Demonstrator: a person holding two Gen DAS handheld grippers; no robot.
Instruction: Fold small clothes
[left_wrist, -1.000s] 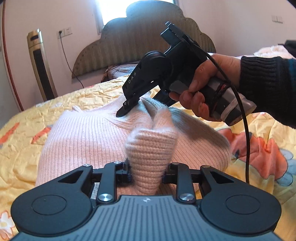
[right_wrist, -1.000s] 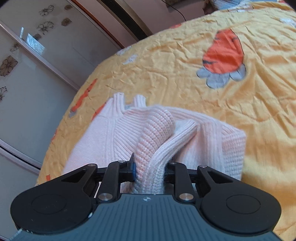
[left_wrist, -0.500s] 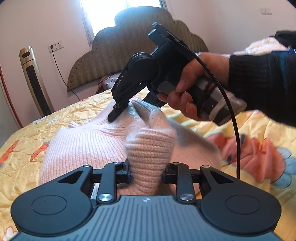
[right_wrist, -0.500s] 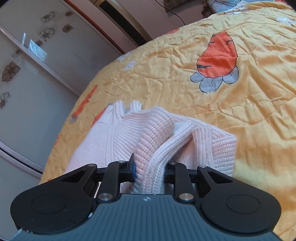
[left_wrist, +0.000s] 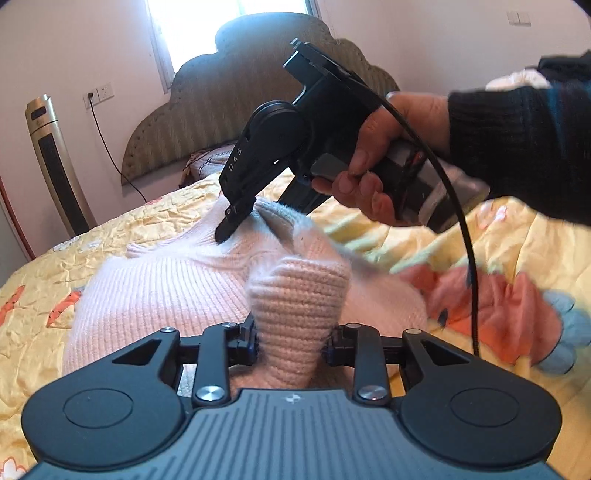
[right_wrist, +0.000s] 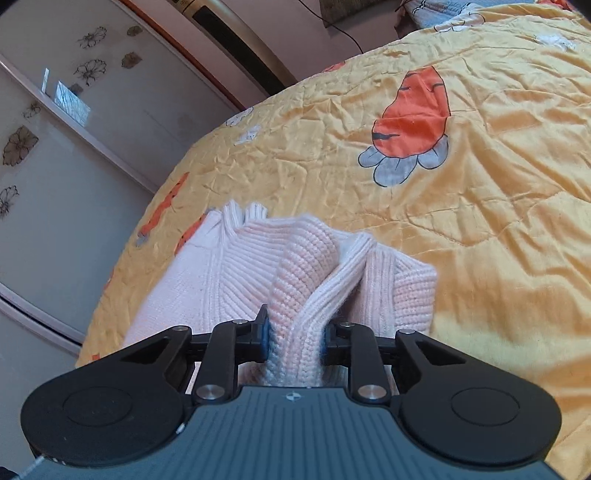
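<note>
1. Left wrist view: the left tool (left_wrist: 290, 345) is clamped on a thick bunch of the pink sweater (left_wrist: 166, 280), which lies on the yellow bed cover (left_wrist: 517, 236).
2. The right tool (left_wrist: 236, 221) pinches a far fold; in its own view (right_wrist: 295, 343) that's knit between the jaws too.
3. Since a second ago the right one has carried its fold over to the left, so I'd say the fold is mid-way, not laid down yet.

You have a crumpled yellow bedspread (right_wrist: 461, 229) printed with orange carrots under everything. At its far end stands a scalloped, striped brown headboard (left_wrist: 207, 110); left of that, a tall gold tower heater (left_wrist: 55, 162) below a white wall socket (left_wrist: 99, 95).
</note>
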